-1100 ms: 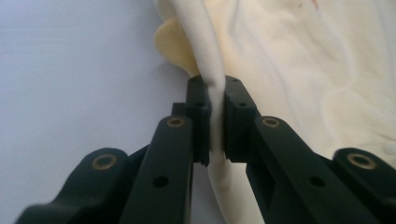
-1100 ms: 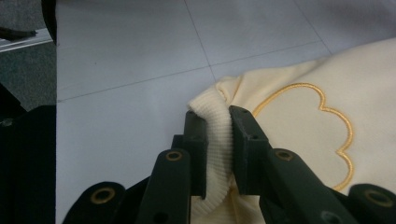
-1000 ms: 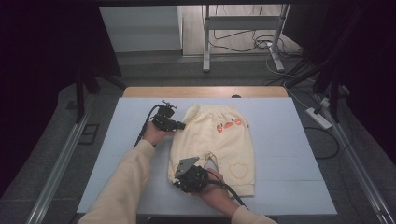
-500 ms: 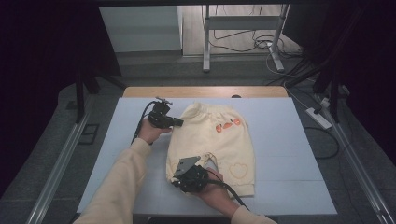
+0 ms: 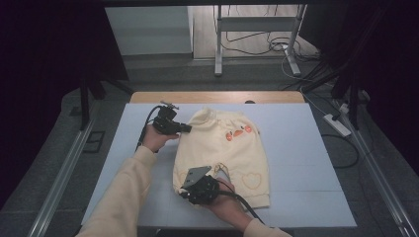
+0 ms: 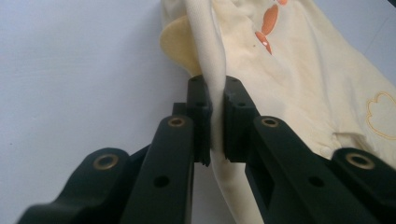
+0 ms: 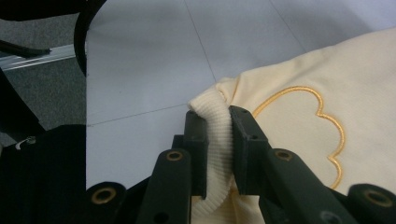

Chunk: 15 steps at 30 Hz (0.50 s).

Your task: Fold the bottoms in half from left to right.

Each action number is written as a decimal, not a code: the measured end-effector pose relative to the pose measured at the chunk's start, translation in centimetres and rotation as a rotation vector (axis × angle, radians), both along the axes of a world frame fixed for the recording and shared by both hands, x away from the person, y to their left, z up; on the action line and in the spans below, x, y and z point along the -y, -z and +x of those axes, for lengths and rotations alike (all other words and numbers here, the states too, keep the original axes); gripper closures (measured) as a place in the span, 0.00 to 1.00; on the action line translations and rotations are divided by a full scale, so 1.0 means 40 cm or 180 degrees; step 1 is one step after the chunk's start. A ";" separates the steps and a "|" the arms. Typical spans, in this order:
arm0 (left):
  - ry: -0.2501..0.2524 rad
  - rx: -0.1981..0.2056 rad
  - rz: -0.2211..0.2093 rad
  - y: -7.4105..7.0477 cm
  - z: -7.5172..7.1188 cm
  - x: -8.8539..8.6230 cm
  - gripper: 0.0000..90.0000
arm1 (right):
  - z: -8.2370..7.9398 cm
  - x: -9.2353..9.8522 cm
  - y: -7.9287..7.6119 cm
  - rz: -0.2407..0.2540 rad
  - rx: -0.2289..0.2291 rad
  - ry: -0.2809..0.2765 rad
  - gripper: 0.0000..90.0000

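Small cream trousers point(image 5: 227, 148) with orange prints and stitched heart outlines lie on the pale blue table top point(image 5: 306, 143). My left gripper point(image 5: 187, 129) is shut on the waist edge at the garment's far left corner. In the left gripper view the thin cream cloth point(image 6: 215, 112) is pinched between the pads and lifted off the table. My right gripper point(image 5: 184, 191) is shut on the ribbed cuff point(image 7: 215, 140) of the near left leg, beside a stitched orange outline point(image 7: 322, 135).
A wooden strip point(image 5: 217, 97) runs along the table's far edge. Beyond it stand a metal frame point(image 5: 257, 39) and loose cables on the floor. A power strip point(image 5: 338, 124) lies off the right side. A rail point(image 5: 59, 173) borders the left.
My left gripper has risen a little with the waist corner, lifting that edge off the table. The right gripper has kept still on the cuff.
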<state>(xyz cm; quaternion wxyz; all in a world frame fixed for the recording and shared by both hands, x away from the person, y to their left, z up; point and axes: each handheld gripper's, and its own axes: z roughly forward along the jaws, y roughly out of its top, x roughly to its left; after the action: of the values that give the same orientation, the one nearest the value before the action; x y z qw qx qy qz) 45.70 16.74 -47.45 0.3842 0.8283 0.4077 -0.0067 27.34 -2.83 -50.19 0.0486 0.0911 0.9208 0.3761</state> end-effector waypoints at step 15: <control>0.0001 0.0010 -0.0093 -0.014 -0.009 -0.012 0.92 | -0.006 -0.003 -0.006 0.0060 0.0036 -0.0040 0.86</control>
<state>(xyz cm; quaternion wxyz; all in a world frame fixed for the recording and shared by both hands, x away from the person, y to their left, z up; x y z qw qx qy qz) 45.33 17.22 -46.91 0.3969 0.8227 0.4068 -0.0114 27.11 -2.71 -49.94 0.0506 0.0835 0.9175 0.3855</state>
